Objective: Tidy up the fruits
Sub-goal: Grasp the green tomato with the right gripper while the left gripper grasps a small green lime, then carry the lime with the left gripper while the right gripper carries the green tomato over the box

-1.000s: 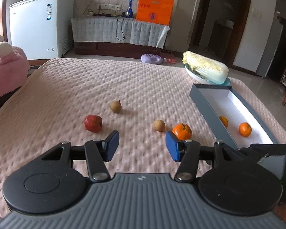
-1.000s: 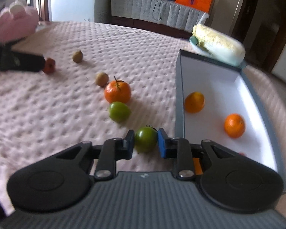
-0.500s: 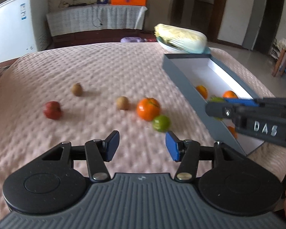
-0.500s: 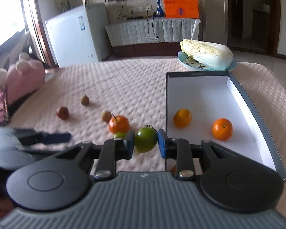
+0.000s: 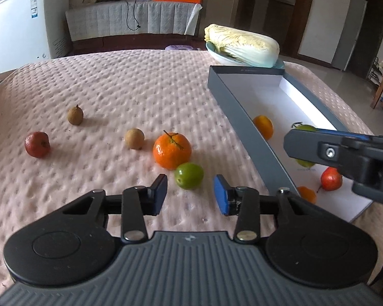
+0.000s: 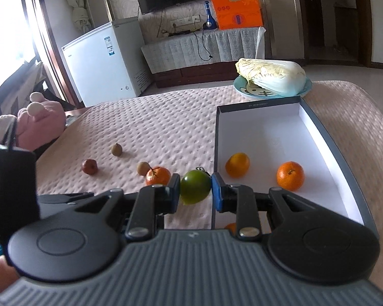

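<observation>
The left tool (image 5: 190, 195) has just been narrowing, unclamped, before the green fruit (image 5: 189, 182); the right tool (image 6: 195, 191) holds a green tomato (image 6: 194, 190) lifted beside the box (image 6: 214, 153).

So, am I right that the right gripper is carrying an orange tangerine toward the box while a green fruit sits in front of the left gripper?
Not quite: the right gripper is shut on a green fruit, not an orange tangerine, as the right wrist view shows. The rest holds: it is at the box, and another green fruit sits in front of the left gripper.
</observation>
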Demonstrator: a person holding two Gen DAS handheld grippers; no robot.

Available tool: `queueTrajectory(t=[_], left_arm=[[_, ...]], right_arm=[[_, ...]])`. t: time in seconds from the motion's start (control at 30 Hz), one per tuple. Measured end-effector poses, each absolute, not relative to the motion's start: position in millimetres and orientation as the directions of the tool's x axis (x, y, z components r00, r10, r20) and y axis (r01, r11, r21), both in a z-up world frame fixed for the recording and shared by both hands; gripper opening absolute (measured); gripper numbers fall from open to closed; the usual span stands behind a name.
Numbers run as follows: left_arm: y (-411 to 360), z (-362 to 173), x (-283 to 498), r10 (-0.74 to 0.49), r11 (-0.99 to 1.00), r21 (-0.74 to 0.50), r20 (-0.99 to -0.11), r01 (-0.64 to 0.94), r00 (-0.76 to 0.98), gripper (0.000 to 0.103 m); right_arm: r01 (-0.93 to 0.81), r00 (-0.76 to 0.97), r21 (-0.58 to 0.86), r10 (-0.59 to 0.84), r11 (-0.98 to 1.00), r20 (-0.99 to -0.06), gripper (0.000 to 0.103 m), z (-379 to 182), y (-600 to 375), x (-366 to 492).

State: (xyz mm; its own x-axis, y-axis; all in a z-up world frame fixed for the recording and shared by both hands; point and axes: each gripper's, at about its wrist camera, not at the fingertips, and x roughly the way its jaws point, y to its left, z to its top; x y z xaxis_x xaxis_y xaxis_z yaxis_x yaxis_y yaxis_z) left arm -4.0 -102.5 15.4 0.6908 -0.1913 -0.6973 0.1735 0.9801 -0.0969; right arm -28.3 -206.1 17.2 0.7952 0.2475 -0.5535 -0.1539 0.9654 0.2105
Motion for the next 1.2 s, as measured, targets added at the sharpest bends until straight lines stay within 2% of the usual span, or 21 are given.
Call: queueTrajectory(t=[0.2, 0.3, 0.8, 1.2], left_arm=[[-106.5, 5.5, 5.6, -0.161, 0.986, -0.087, -0.721, 0.144, 0.674, 0.031], [-106.8, 5.8, 6.5, -0.164, 0.986, -0.088, -0.716, 0.145, 0.679, 0.028], [-82.7, 22.0, -15.3, -0.178, 0.982, -0.079, -0.694, 0.171, 0.698, 0.027], [-38.2, 47.7, -17.6, -0.142, 0.99, -0.106, -0.652, 0.096, 0.745, 0.027]], right_arm=[[-0.162, 0.797, 0.206, 0.251, 0.965, -0.55, 0.029, 17.5, -205.9, -28.3], [-0.166, 0.799, 0.199, 0.25, 0.966, -0.546, 0.029, 18.3, -204.7, -28.5], [-0.166, 0.794, 0.191, 0.246, 0.967, -0.556, 0.029, 16.0, -201.5, -25.0], [-0.197, 0.789, 0.183, 0.266, 0.963, -0.554, 0.029, 15.3, -184.5, -20.7]])
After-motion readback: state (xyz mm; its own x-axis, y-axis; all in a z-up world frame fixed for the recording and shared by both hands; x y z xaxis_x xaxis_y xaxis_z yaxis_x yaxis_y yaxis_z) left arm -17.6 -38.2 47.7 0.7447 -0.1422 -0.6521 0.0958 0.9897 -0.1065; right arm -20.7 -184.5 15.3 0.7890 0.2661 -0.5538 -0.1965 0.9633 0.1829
